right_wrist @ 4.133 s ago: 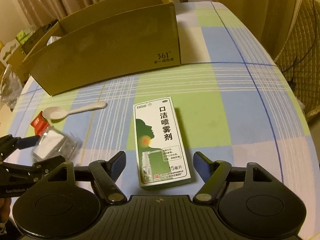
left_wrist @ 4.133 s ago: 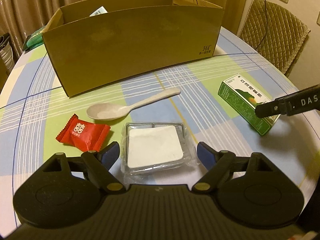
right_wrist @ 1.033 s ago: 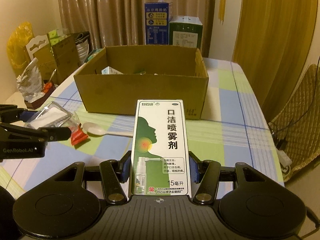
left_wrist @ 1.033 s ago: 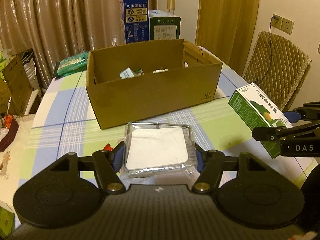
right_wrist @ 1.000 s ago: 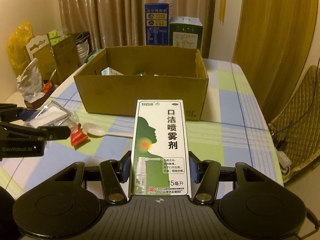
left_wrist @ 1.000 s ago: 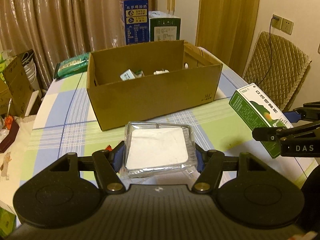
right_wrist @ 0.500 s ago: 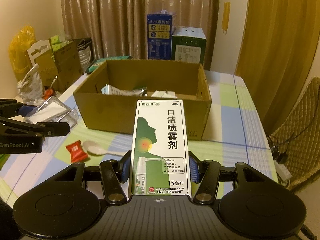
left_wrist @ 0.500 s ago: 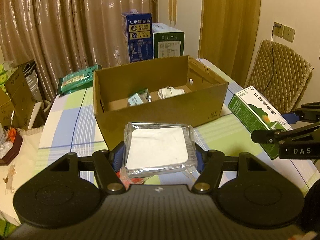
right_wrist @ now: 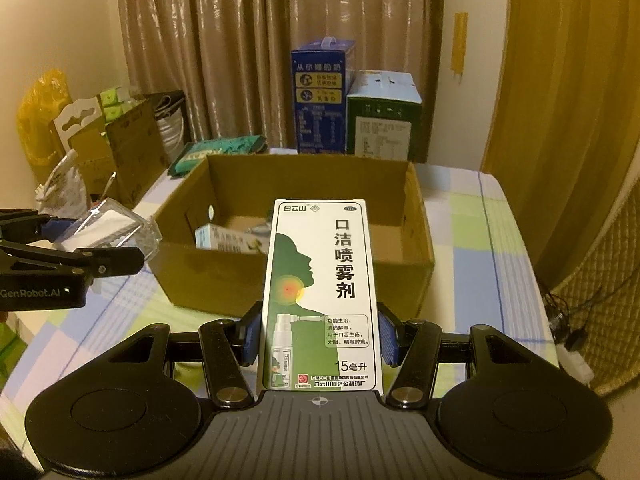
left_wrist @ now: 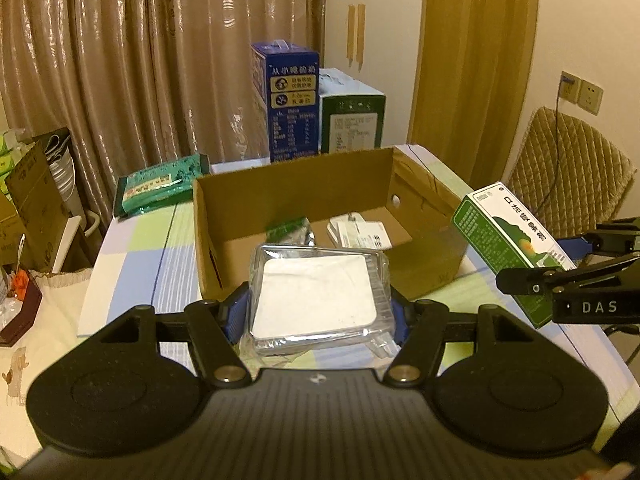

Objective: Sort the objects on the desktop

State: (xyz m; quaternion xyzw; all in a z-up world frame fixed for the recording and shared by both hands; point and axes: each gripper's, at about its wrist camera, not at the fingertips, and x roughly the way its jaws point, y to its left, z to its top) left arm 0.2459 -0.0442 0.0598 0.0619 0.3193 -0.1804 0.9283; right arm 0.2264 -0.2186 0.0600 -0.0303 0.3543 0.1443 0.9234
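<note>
A: Both claws have come up and toward the cardboard box (left_wrist: 320, 216) since a second back; we now see down onto its floor, and the spoon and red candy have dropped out of both views.

B: Left claw (left_wrist: 318, 312)?

A: We read it as clamped, about half wide, blue pads pressed on both sides of the clear plastic packet (left_wrist: 316, 296) with the white square inside. Packet is off the counter (left_wrist: 132, 256), hanging just short of the box's near wall.

B: Right claw (right_wrist: 318, 338)?

A: Same story, closed at mid width on the green-and-white spray carton (right_wrist: 320, 292), gripped low on its sides, long axis pointing to 12 o'clock. In the left view the carton (left_wrist: 516, 240) sits at 3 o'clock, in the air beside the box's right end.

B: Box contents?

A: We see a silver-green foil sachet (left_wrist: 290, 232) and a white pack (left_wrist: 358, 234) on the floor, plus a pale blue carton (right_wrist: 228, 238) at the left end in the right view.

B: Background?

A: Blue carton (left_wrist: 288, 100) and green-white carton (left_wrist: 352, 120) at 12 o'clock behind the box, green wipes pack (left_wrist: 160, 184) at 10 o'clock, quilted chair (left_wrist: 568, 168) at 2 o'clock. Left claw with its packet (right_wrist: 108, 228) shows at 9 o'clock in the right view.
</note>
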